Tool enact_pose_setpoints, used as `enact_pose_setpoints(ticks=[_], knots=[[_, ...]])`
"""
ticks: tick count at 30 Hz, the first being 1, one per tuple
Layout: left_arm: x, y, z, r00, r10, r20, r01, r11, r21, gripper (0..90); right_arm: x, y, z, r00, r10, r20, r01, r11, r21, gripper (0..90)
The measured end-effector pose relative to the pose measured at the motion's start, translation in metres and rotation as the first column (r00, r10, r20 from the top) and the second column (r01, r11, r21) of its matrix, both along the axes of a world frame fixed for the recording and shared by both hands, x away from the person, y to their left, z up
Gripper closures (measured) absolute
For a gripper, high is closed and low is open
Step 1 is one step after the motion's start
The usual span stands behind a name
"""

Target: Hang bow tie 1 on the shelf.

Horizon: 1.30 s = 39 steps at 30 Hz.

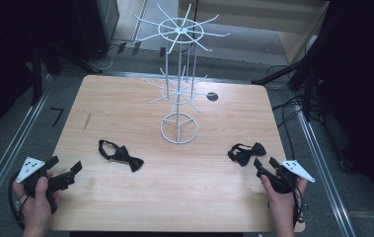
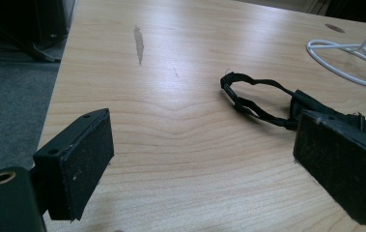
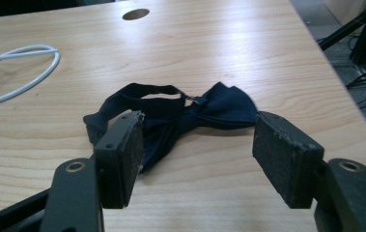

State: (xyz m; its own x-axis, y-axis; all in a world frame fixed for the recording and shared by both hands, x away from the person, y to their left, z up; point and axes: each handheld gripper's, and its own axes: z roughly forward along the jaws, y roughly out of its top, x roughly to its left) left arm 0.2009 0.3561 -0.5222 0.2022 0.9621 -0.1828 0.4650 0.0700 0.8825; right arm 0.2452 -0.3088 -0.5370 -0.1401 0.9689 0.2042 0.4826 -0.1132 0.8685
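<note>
Two bow ties lying flat on bench (image 1: 174, 163): left bow tie (image 1: 120, 154) ahead of left tool (image 1: 67, 170), jaws gaping wide; right bow tie (image 1: 246, 152) sitting just before right tool (image 1: 265, 164), jaws spread, gripping nothing. Wire rack (image 1: 179, 74) standing mid-bench, holding nothing.

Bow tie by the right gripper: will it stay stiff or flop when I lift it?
Probably floppy: the bow tie is soft cloth whose strap lies slack in a loop on the table. It looks light. The right gripper is open just short of it; pinching the knot likely leaves the strap dangling.
</note>
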Motion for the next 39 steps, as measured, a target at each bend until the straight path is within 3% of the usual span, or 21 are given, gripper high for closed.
enact_pose_setpoints(ticks=[5, 11, 21, 26, 27, 29, 33, 35, 36, 37, 39], knots=[[0.000, 0.000, 0.000, 1.0000, -0.003, -0.001, 0.003, 1.0000, -0.001, 7.7, 0.012, 0.013, -0.002, 0.9997, 0.021, -0.009, -0.022, 1.000, -0.016, 36.6], [0.000, 0.000, 0.000, 1.0000, -0.005, -0.001, 0.005, 1.0000, -0.002, 7.7, 0.025, 0.016, -0.004, 1.0000, 0.006, 0.004, -0.006, 0.999, -0.042, 38.1], [0.000, 0.001, 0.000, 1.0000, -0.008, -0.002, 0.008, 0.9999, -0.006, 7.7, 0.047, 0.017, -0.006, 0.9972, 0.068, 0.031, -0.067, 0.997, -0.040, 36.4], [0.000, 0.001, 0.000, 1.0000, -0.008, -0.002, 0.008, 0.9999, -0.006, 7.7, 0.057, 0.024, -0.009, 0.9934, 0.114, 0.008, -0.114, 0.992, -0.063, 36.3], [0.000, 0.001, 0.000, 1.0000, -0.007, -0.002, 0.007, 1.0000, -0.006, 7.6, 0.060, 0.027, -0.010, 0.9911, 0.131, -0.024, -0.132, 0.989, -0.064, 35.7], [0.000, 0.001, 0.000, 1.0000, -0.006, -0.004, 0.006, 1.0000, -0.008, 7.7, 0.062, 0.028, -0.010, 0.9899, 0.137, -0.035, -0.139, 0.987, -0.075, 36.5], [0.000, 0.001, 0.000, 1.0000, -0.006, -0.005, 0.006, 0.9999, -0.010, 7.7, 0.064, 0.031, -0.011, 0.9857, 0.149, -0.078, -0.158, 0.980, -0.118, 47.8], [0.000, 0.001, 0.000, 1.0000, -0.007, -0.005, 0.007, 0.9999, -0.010, 7.7, 0.065, 0.032, -0.012, 0.9814, 0.148, -0.122, -0.168, 0.972, -0.167, 58.5], [0.001, 0.001, 0.000, 1.0000, -0.006, -0.006, 0.006, 0.9999, -0.009, 7.7, 0.065, 0.033, -0.012, 0.9811, 0.146, -0.127, -0.166, 0.972, -0.168, 62.1], [0.001, 0.001, 0.000, 1.0000, -0.005, -0.006, 0.005, 1.0000, -0.009, 7.7, 0.063, 0.033, -0.010, 0.9774, 0.156, -0.142, -0.178, 0.971, -0.157, 71.7], [0.001, 0.001, 0.000, 1.0000, -0.004, -0.006, 0.004, 1.0000, -0.009, 7.6, 0.063, 0.033, -0.009, 0.9766, 0.156, -0.148, -0.180, 0.971, -0.161, 76.4]])
